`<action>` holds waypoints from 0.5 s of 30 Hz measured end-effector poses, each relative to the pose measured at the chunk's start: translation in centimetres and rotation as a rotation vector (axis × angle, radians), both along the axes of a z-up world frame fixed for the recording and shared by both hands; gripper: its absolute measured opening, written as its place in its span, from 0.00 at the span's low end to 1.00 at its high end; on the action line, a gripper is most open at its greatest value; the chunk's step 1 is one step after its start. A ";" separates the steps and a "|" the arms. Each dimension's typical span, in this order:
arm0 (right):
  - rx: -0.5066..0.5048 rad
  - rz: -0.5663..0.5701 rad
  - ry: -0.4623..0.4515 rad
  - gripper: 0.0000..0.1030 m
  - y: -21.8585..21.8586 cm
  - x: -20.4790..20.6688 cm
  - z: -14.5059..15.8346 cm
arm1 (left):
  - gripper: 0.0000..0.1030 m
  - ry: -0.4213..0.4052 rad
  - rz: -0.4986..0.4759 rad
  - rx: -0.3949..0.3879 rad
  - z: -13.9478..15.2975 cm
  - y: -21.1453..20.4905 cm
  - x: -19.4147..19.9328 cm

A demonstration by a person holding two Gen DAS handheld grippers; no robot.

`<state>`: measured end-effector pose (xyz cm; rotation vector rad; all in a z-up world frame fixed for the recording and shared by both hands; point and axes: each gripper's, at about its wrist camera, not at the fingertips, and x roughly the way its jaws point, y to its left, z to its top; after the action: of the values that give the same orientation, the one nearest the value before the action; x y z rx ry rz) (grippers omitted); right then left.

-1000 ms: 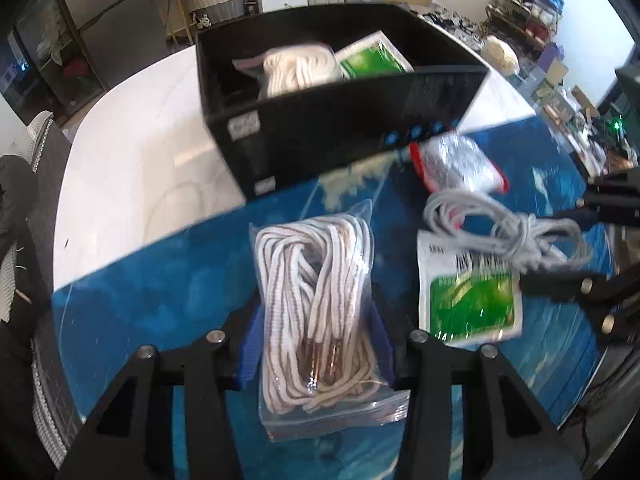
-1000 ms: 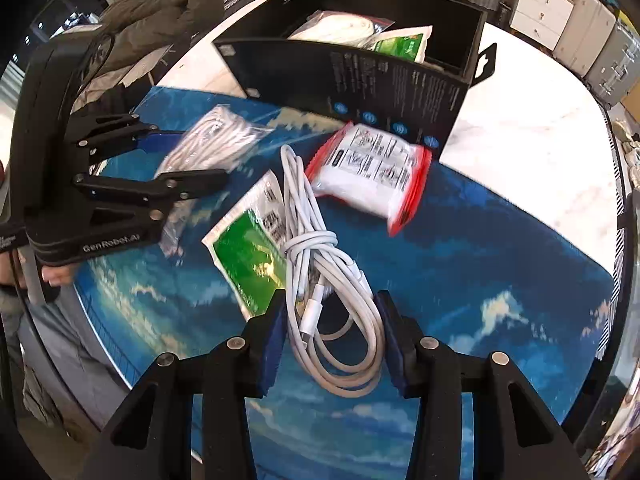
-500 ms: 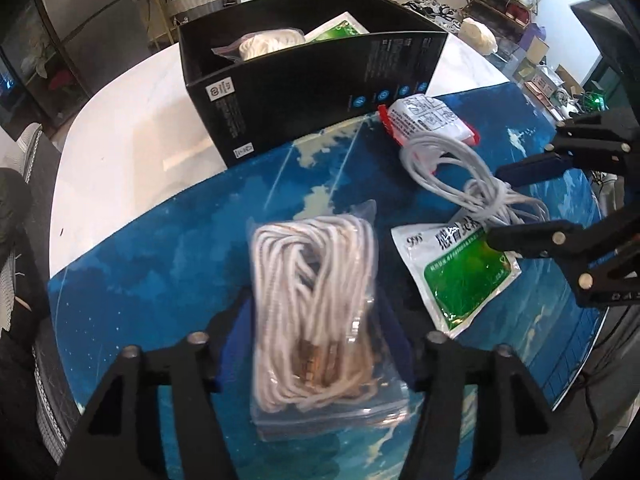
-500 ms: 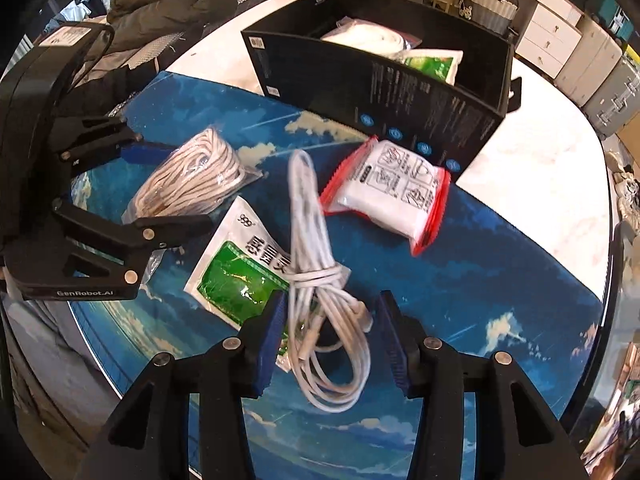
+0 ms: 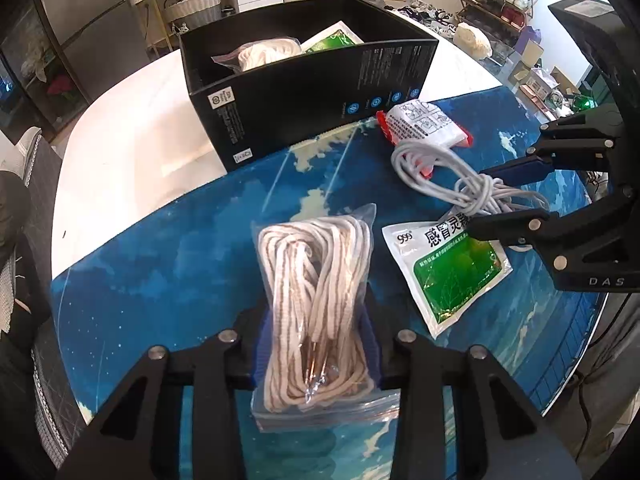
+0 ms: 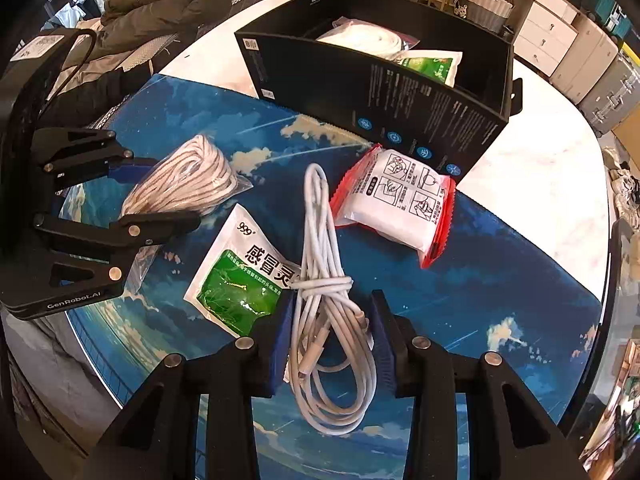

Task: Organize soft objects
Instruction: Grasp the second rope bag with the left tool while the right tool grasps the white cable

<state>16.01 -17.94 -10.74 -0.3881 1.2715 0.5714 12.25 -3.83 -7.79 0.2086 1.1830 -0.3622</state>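
Closing on a clear bag of white rope (image 5: 316, 312), the left gripper (image 5: 318, 344) has its blue pads at the bag's two sides; whether they press yet cannot be told. The right gripper (image 6: 330, 336) likewise straddles a coiled white cable (image 6: 328, 320), jaws narrowing, pads just beside the loops. Both bundles lie on a blue sky-print mat (image 6: 500, 280). Between them rests a green-and-white sachet (image 6: 240, 276), its corner tucked under the cable and close against the right gripper's left pad. Beyond the cable, a red-edged white packet (image 6: 396, 200) lies touching the foot of an open black box (image 6: 400, 104), which already contains a second rope bundle (image 6: 360, 36) and another green sachet (image 6: 432, 64). The box stands partly on the mat, partly on the white tabletop (image 5: 132, 132). Compared with a second ago, both pairs of jaws are narrower, and each gripper has shifted slightly across the mat.
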 end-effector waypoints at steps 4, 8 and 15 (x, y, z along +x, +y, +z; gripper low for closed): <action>0.012 0.003 0.001 0.36 0.2 -0.2 0.4 | 0.31 -0.009 -0.009 -0.007 0.3 -0.2 -0.2; 0.014 -0.001 0.009 0.36 0.3 -0.2 0.1 | 0.31 -0.004 -0.005 -0.013 0.3 -0.1 -0.1; 0.062 -0.010 -0.039 0.35 -0.8 -0.6 1.9 | 0.31 -0.044 0.001 -0.024 1.4 -0.6 0.0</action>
<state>15.38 -18.78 -8.87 -0.3394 1.2149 0.5904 12.30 -4.39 -6.38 0.1942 1.1348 -0.3689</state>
